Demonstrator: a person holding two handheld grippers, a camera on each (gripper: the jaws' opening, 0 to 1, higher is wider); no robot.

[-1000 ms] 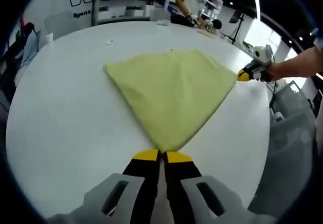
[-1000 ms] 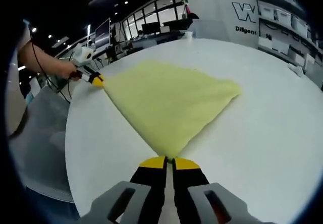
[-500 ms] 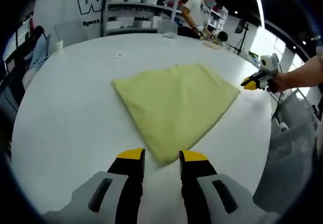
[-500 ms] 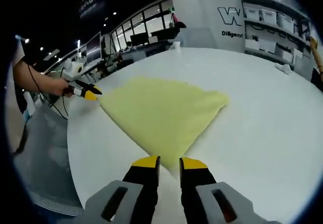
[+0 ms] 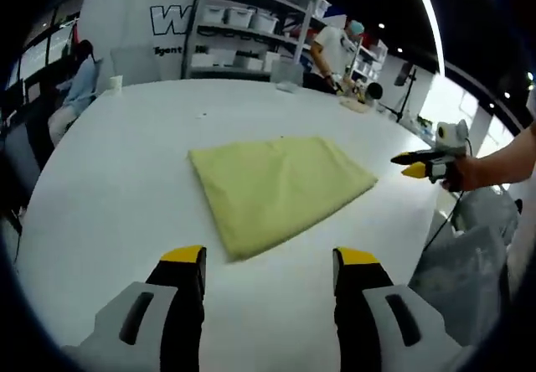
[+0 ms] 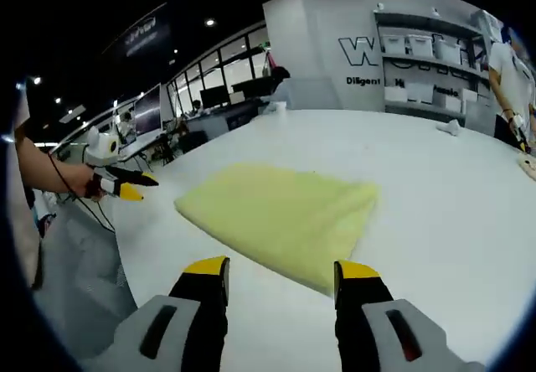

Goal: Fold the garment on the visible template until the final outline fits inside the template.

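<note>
A folded yellow garment (image 5: 276,188) lies flat on the white round table (image 5: 117,179), roughly a rectangle with one corner toward me. My left gripper (image 5: 270,259) hovers open just short of its near corner, nothing between the jaws. In the right gripper view the same garment (image 6: 285,217) lies ahead of my right gripper (image 6: 282,268), also open and holding nothing. Each gripper shows in the other's view, held by a hand off the cloth's edge: the right gripper (image 5: 416,164) and the left gripper (image 6: 126,186). No template outline is visible on the table.
Shelves with white bins (image 5: 243,41) stand behind the table, and a person (image 5: 335,49) works at its far side. Another person (image 5: 79,87) sits at the left. A small cup (image 5: 115,81) stands near the far edge. The table rim (image 6: 126,280) drops off close by.
Both grippers, shut on the garment's corners a second ago, have opened, let go and drawn back. The garment now rests flat on the table.
</note>
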